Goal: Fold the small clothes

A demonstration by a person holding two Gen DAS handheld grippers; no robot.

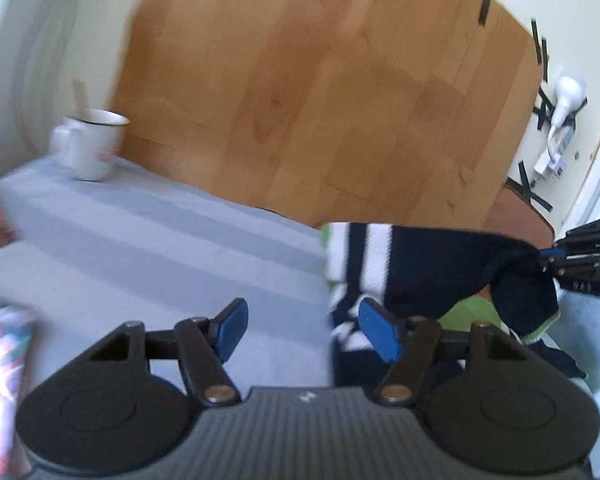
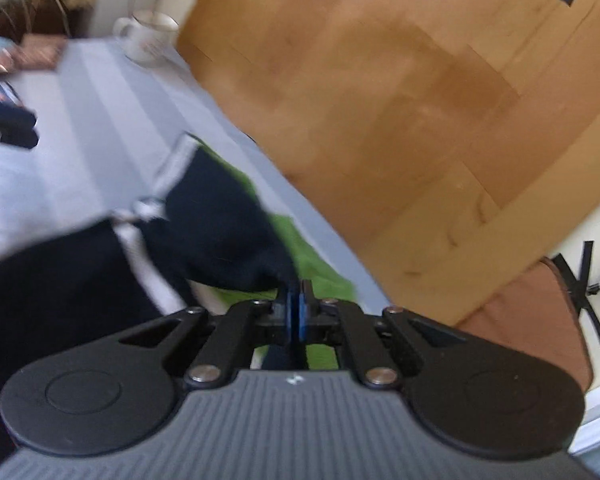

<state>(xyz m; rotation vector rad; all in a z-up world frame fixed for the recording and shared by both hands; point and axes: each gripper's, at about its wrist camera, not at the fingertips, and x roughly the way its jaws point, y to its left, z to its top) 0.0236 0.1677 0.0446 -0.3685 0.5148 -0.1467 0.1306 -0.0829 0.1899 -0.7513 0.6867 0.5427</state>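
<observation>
A small navy garment point(image 1: 412, 268) with white stripes and a green lining lies on the table's right part. One corner of it is lifted. My right gripper point(image 1: 548, 260) comes in from the right edge and is shut on that navy corner. In the right wrist view the blue pads point(image 2: 298, 300) are pressed together on the navy cloth point(image 2: 220, 216), with green fabric point(image 2: 312, 248) under it. My left gripper point(image 1: 306, 332) is open just left of the garment. Only tablecloth shows between its fingers, and its right pad point(image 1: 380, 336) is at the garment's left edge.
A pale blue striped cloth point(image 1: 140, 248) covers the table. A white mug point(image 1: 92, 144) stands at its far left corner. Something colourful point(image 1: 0, 360) lies at the near left. Beyond the table edge are wooden floor point(image 1: 340, 80) and a brown chair seat point(image 2: 532, 320).
</observation>
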